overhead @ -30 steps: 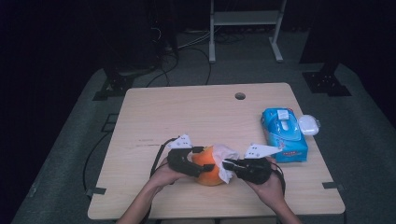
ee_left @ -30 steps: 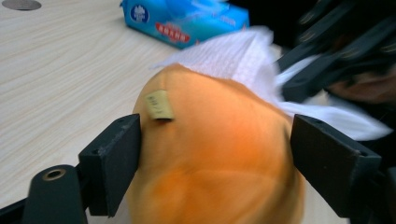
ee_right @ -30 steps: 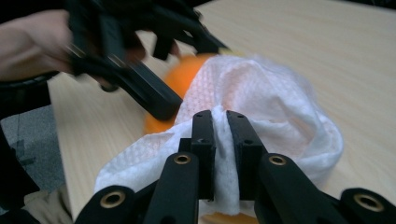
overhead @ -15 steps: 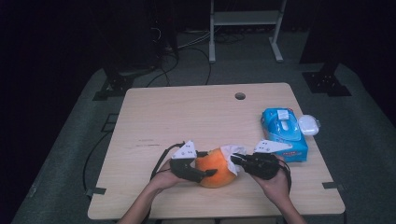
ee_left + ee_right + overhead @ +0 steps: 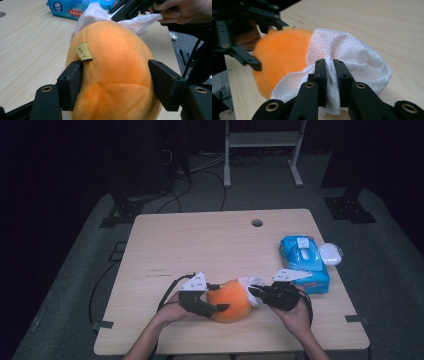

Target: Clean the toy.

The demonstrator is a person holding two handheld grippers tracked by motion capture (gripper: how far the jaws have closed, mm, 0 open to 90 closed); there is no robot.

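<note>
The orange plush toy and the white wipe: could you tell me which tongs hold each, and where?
Left tongs clamp the orange plush toy across its sides; right tongs pinch a bunched fold of the white wipe laid against it.

A dim lab or recording studio: a pale wooden table (image 5: 200, 245) with a cable hole stands on grey carpet, black equipment stands (image 5: 350, 205) and loose cables (image 5: 200, 167) behind.

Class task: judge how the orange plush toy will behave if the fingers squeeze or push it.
The orange plush toy probably squashes: its fuzzy fabric dents at the left gripper fingers. It looks light for its size. Rounded, it might rock or roll when pushed.
</note>
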